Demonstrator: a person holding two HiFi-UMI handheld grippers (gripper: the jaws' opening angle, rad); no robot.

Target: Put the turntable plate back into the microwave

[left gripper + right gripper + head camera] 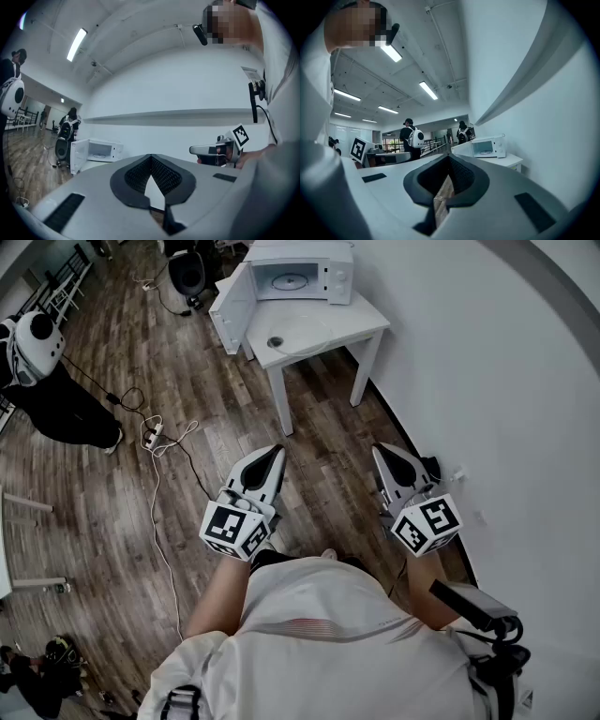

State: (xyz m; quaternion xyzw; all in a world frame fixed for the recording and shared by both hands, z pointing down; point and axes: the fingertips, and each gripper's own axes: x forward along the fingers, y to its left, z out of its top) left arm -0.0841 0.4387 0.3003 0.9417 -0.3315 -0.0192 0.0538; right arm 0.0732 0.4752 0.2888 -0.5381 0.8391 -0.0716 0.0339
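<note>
The left gripper and right gripper are both closed and empty, well short of the far microwave. The turntable plate seems to lie on the table. It's likely glass, heavy and slippery, so grip its rim.

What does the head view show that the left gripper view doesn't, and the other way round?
Only the head view shows the power strip and its cable on the floor, and the legs of the white table. Only the left gripper view shows the ceiling with its strip light. Both show the microwave with its door open and the right gripper, its jaws together with nothing in them.
</note>
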